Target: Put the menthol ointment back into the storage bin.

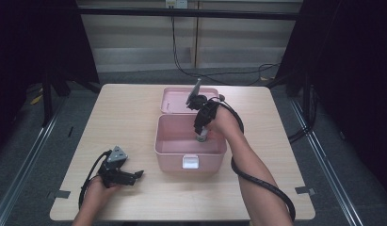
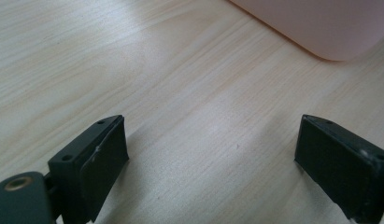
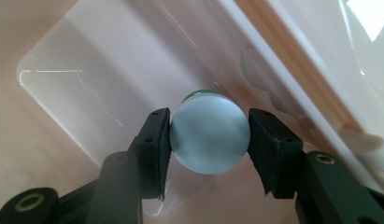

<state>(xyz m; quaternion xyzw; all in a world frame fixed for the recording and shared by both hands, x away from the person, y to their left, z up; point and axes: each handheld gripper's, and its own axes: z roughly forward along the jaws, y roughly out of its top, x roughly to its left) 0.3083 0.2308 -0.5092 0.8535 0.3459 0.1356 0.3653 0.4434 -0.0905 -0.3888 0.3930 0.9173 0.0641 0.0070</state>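
The right hand-held gripper (image 1: pixel 201 136) reaches down into the open pink box (image 1: pixel 168 147) at the middle of the table (image 1: pixel 130 122), its jaws clamped on a small round-topped bottle (image 3: pixel 209 138). In the right gripper view both pads press the sides of the bottle's pale, domed cap, with a green edge showing just behind the cap at 12 o'clock. The bottle hangs inside the box, toward its 3 o'clock wall; whether it touches the floor of the box cannot be told. A clear plastic sheet or tray (image 3: pixel 87 93) with glare on it lies under the bottle in that view.

The box's lid (image 1: pixel 174 100) stands open at 12 o'clock from the box, hinged back onto the table. A white latch (image 1: pixel 190 161) sits on the front wall at 6 o'clock. The right forearm crosses the box's near right corner, and the gripper's cable (image 1: pixel 264 183) loops over the table at 4 o'clock.

The left hand-held gripper (image 1: pixel 134 176) rests low on the table at 8 o'clock from the box, well apart from it, jaws spread wide with only bare wood between them. In its own view a rounded corner of the box shows at 1 o'clock.
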